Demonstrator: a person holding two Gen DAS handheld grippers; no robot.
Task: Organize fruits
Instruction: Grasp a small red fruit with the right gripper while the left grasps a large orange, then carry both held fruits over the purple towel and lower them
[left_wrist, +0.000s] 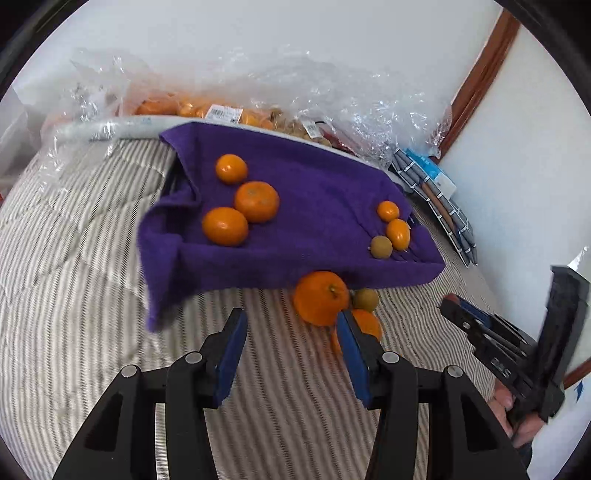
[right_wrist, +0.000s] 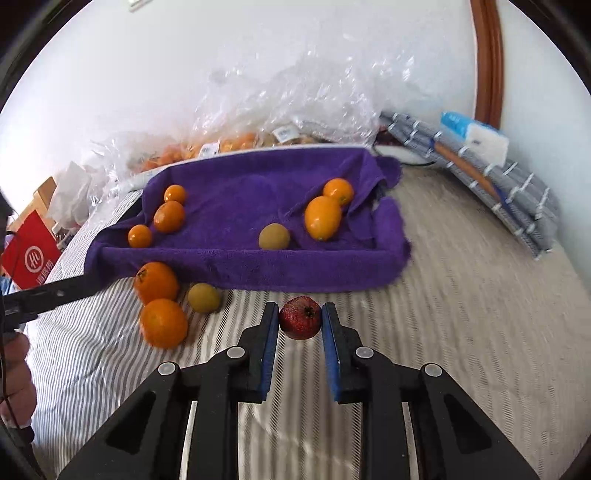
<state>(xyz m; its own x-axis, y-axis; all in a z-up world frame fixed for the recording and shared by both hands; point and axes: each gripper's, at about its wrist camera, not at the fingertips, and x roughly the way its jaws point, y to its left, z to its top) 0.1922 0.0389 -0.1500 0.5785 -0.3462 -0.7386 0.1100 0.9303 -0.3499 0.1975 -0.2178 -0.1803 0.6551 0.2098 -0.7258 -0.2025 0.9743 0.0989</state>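
Observation:
A tray lined with a purple towel (left_wrist: 317, 184) (right_wrist: 251, 192) holds three oranges at its left (left_wrist: 255, 201) (right_wrist: 168, 216) and two small oranges with a brownish fruit at its right (left_wrist: 398, 233) (right_wrist: 322, 218). In front of the tray, on the striped bedding, lie two large oranges (left_wrist: 320, 297) (right_wrist: 162, 323) and a brownish fruit (left_wrist: 365, 298) (right_wrist: 204, 297). My right gripper (right_wrist: 300, 314) is shut on a small red fruit (right_wrist: 300, 317) just in front of the tray. My left gripper (left_wrist: 291, 325) is open and empty, its right finger beside the loose oranges.
Clear plastic bags of fruit (left_wrist: 229, 110) (right_wrist: 280, 122) lie behind the tray against the white wall. A folded grey item with a blue-white pack (left_wrist: 436, 192) (right_wrist: 476, 155) lies at the right. A red box (right_wrist: 29, 254) stands at far left.

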